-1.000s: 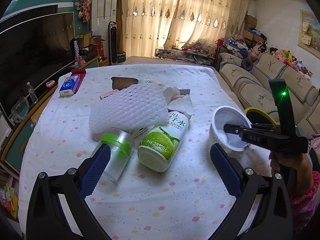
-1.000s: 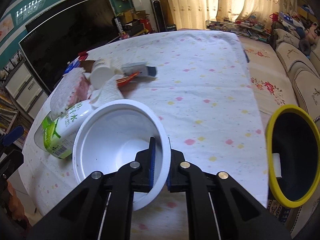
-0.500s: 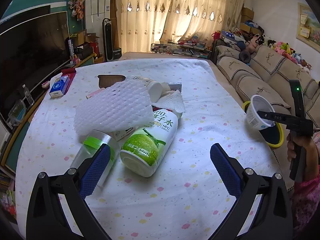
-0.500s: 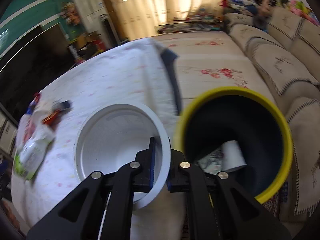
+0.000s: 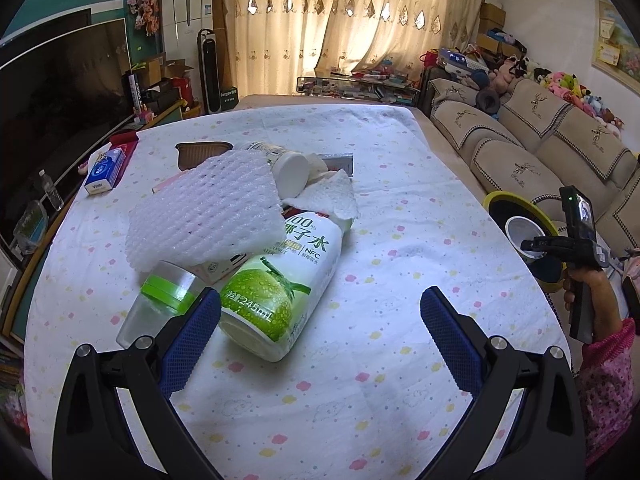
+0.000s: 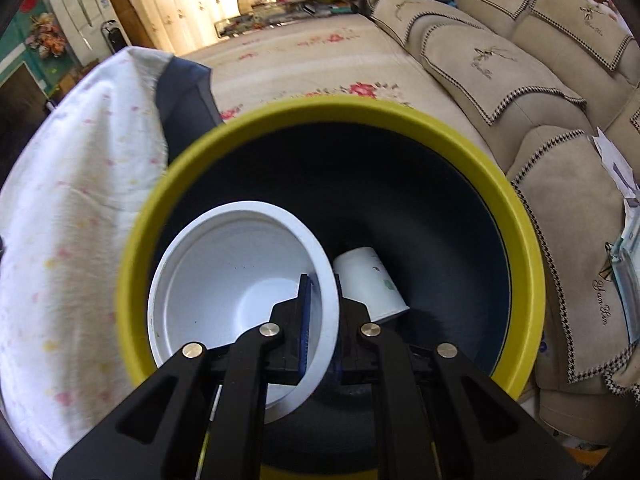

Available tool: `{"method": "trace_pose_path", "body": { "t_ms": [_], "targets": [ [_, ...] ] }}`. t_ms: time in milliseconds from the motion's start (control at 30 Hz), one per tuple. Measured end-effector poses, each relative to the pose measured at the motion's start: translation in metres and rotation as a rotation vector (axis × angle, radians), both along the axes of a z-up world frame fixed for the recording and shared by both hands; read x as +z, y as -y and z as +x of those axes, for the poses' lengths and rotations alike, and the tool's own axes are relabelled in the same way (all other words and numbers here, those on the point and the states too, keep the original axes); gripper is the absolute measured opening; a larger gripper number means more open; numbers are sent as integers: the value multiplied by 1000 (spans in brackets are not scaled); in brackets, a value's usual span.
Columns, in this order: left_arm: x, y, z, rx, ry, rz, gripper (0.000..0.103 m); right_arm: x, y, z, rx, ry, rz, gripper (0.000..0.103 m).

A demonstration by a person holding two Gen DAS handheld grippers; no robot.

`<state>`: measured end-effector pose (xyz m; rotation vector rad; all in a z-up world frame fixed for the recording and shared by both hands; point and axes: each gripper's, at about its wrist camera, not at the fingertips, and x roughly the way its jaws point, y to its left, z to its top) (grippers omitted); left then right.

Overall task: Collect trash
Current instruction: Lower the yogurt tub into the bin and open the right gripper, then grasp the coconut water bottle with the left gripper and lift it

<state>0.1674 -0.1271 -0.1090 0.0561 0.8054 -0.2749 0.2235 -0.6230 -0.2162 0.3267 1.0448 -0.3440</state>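
Right gripper [image 6: 320,312] clamped on the rim of one white plastic bowl [image 6: 224,280], one pad inside and one outside, bowl held over the mouth of one yellow-rimmed bin [image 6: 520,216]. One white paper cup [image 6: 368,284] on its side at the bin's dark bottom, just beside the bowl in view. One beige sofa [image 6: 500,64] beyond the bin.

Left gripper [image 5: 320,344] held over the table [image 5: 400,240] with fingers [image 5: 192,340] wide apart and nothing between the pads. Nearest to it, one coconut-water bottle with a green label [image 5: 280,288] lying flat, and just beside it one clear jar with a green band [image 5: 160,300], also flat. Across both, one sheet of white foam netting [image 5: 204,212]. Past that, one white-capped bottle [image 5: 284,168], one crumpled tissue [image 5: 328,200], one brown tray [image 5: 200,152]. Well apart at the table's left edge, one blue tissue pack [image 5: 104,172]. Off the right edge, the bin and bowl seen again, with one hand [image 5: 580,284] in a pink sleeve on the other gripper's handle.
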Motion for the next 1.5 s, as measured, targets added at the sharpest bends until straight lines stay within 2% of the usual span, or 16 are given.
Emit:
{"method": "trace_pose_path", "body": {
  "t_ms": [233, 567, 767, 1100, 1267, 1500],
  "targets": [
    [-3, -1, 3, 6, -9, 4, 98, -10, 7, -1, -24, -19, -16, 20],
    [-7, -11, 6, 19, -22, -2, 98, 2, -5, -11, -10, 7, -32, 21],
    [-7, -20, 14, 6, -19, -16, 98, 7, -11, -12, 9, 18, -29, 25],
    [-24, -22, 31, -87, -104, -67, 98, 7, -13, -11, 22, 18, -17, 26],
    [-29, -10, 30, -137, -131, -70, 98, 7, -15, -9, 29, 18, -13, 27],
    [-35, -1, 48, -100, -127, -20, 97, 6, -20, -8, 41, 19, -8, 27]
  ]
}}
